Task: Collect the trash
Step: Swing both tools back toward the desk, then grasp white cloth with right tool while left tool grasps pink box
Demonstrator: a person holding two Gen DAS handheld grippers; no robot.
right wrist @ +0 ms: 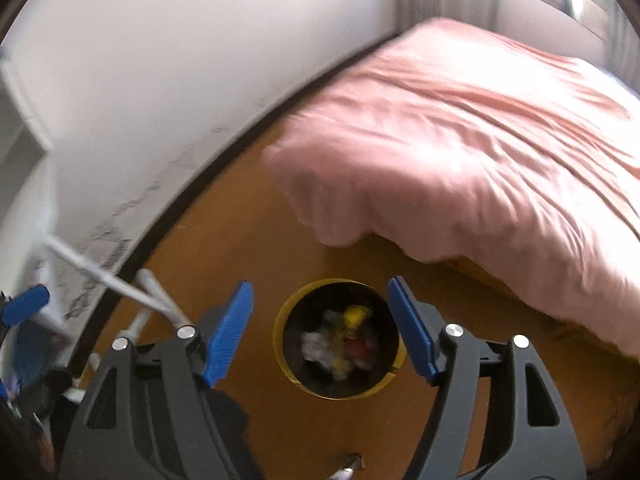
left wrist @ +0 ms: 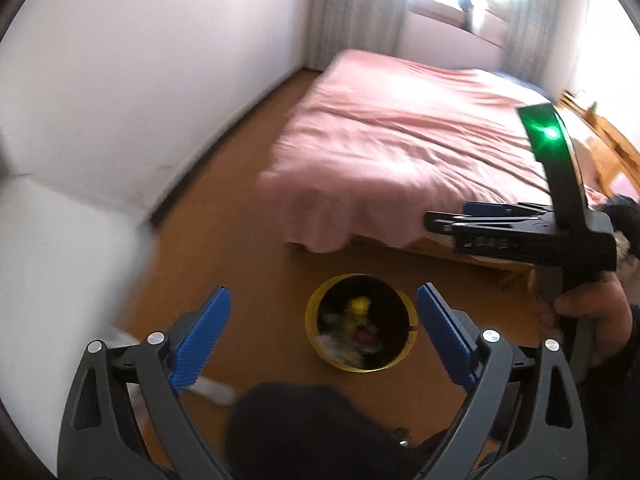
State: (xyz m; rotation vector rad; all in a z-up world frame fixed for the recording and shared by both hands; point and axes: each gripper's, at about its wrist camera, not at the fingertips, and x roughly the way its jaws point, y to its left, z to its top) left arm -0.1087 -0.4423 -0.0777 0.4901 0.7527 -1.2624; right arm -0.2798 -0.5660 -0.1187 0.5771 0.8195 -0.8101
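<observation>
A round yellow bin [left wrist: 311, 314] with a black inside stands on the wooden floor near the foot of the bed. Crumpled trash [left wrist: 357, 311] lies in it: yellow, white and red pieces. My left gripper [left wrist: 323, 292] hangs above the bin, open, with nothing between its blue pads. The right wrist view shows the same bin [right wrist: 279, 338] and trash [right wrist: 354, 318] below my right gripper [right wrist: 321, 284], which is also open and empty. The right gripper [left wrist: 448, 218] appears side-on at the right of the left wrist view, held by a hand [left wrist: 580, 304].
A bed with a pink cover [left wrist: 400, 152] fills the right side, its corner close to the bin. A white wall [right wrist: 180, 80] runs along the left. White tubes of a stand [right wrist: 120, 284] lean by the wall. Dark clothing [left wrist: 304, 424] is below the left gripper.
</observation>
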